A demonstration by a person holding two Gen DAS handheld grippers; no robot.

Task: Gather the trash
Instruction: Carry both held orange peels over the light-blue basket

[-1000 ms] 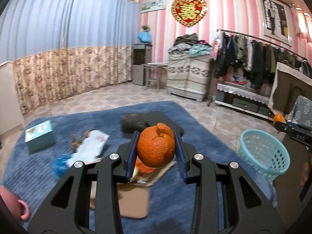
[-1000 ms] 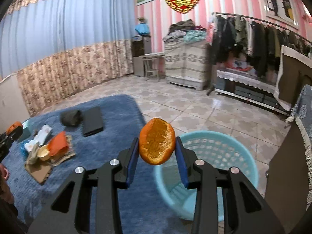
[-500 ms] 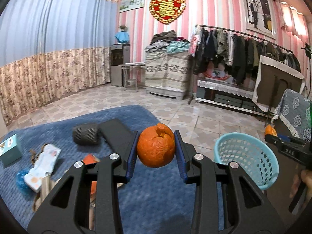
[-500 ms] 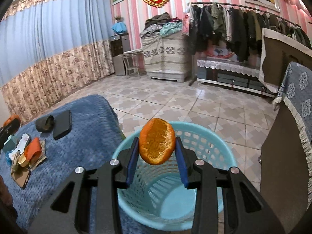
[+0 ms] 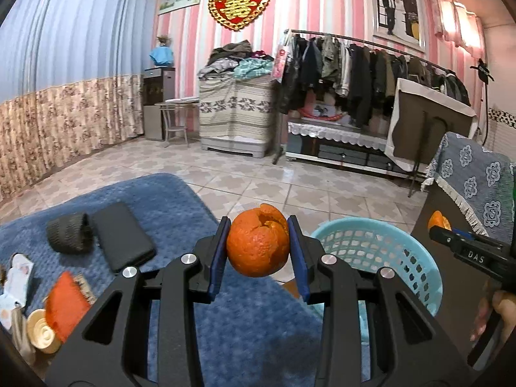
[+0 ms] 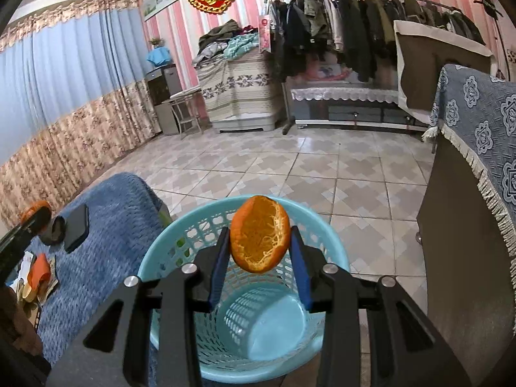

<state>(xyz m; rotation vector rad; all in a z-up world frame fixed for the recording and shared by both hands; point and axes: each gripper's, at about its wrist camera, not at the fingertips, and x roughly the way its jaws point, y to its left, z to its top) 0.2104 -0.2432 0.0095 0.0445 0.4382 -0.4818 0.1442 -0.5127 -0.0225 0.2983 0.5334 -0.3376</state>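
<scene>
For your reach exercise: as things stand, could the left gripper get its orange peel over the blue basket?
Probably yes. The left gripper holds its orange peel beside the blue basket, with nothing between; the right gripper already hangs over it.

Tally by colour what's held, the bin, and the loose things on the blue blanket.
Orange: 3 — peel in left gripper, peel in right gripper, packet
Black: 2 — phone, roll
Turquoise: 1 — bin
White: 1 — wrapper
Cream: 1 — cup
Total: 8
</scene>
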